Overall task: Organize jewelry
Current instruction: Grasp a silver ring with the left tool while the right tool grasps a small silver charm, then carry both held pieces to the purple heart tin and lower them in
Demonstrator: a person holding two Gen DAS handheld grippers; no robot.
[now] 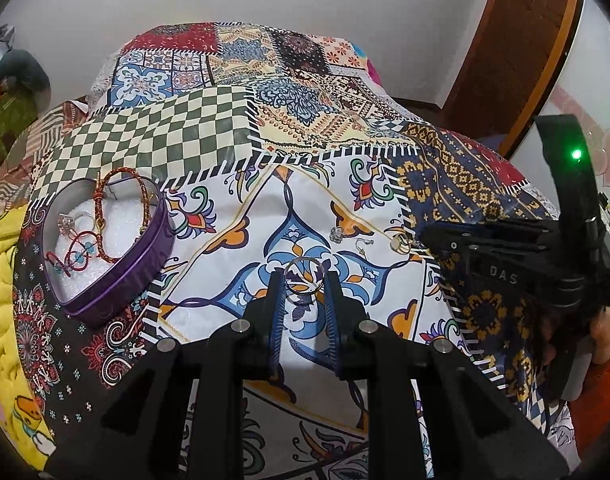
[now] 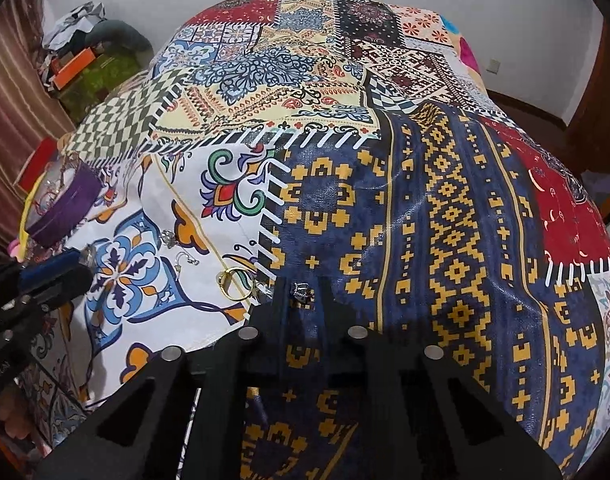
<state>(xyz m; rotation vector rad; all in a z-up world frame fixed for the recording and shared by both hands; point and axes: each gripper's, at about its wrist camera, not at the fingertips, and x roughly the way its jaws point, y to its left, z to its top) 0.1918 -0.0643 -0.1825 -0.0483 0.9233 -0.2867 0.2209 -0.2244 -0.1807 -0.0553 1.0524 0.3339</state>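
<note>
Jewelry is split between my heart-shaped purple tin (image 1: 117, 276) and the patchwork cloth (image 1: 233, 128). From the left wrist camera I see the tin sitting lidless at the left, lined with white foam, and holding a braided red-and-gold cord bracelet (image 1: 143, 200), a red cord bracelet with turquoise beads (image 1: 75, 254) and a clear-stoned ring (image 1: 67, 221). My left gripper (image 1: 305, 278) has its jaws closed on a plain silver ring (image 1: 305, 276), pinched at both sides between the fingertips above the blue flower print. Beyond it, loose on the white panel, lie a small silver ring (image 1: 337, 234), a thin hook earring (image 1: 361, 245) and a gold ring (image 1: 401, 243), the last just beside my right gripper's tip.

In the right wrist view, my right gripper (image 2: 303, 291) grips a small silver piece (image 2: 303, 291) over the navy-and-gold panel; I cannot tell what kind it is. The gold ring (image 2: 236, 280) lies just left of it, and the tin (image 2: 65, 210) sits at the far left edge.
</note>
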